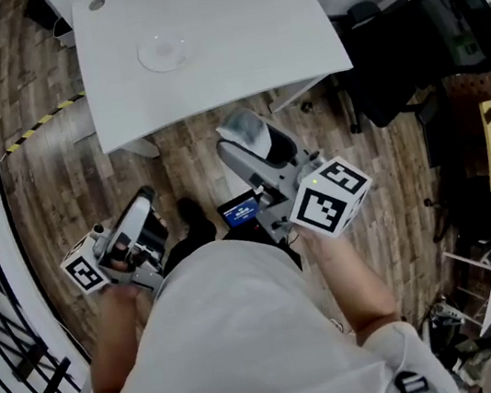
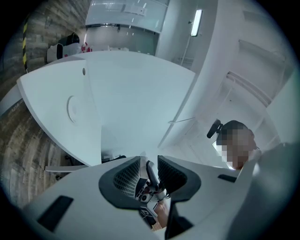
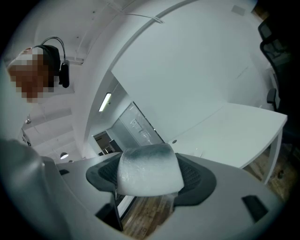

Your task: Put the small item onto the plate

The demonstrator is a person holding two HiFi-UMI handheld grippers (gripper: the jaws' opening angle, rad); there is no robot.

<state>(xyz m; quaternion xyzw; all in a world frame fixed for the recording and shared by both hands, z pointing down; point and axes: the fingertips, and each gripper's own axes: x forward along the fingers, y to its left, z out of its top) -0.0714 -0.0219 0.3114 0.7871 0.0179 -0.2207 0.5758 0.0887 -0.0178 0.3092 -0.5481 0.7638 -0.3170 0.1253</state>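
Small item (image 3: 149, 169): pale, frosted block with rounded edges, pinched between the dark ribbed pads of the right gripper (image 1: 256, 147). Held in the air off the near edge of the table, over the floor; not on the plate.

Floor (image 1: 174, 161): wood planks, running under and around the table.

Table (image 1: 225, 17): white top, ahead of the person.

Person (image 1: 240, 332): white shirt, standing just short of the table's near edge, one gripper in each hand.

Chair (image 1: 408, 52): black, right of the table.

Left gripper (image 2: 149, 171): jaws parted by a narrow gap, nothing between them; held low, nearer the person than the table's near edge.

Plate (image 1: 164, 51): round, pale, nothing on it; on the table's left half, well apart from the small item.

Tape (image 1: 38, 126): yellow-and-black strip on the floor, left of the table.
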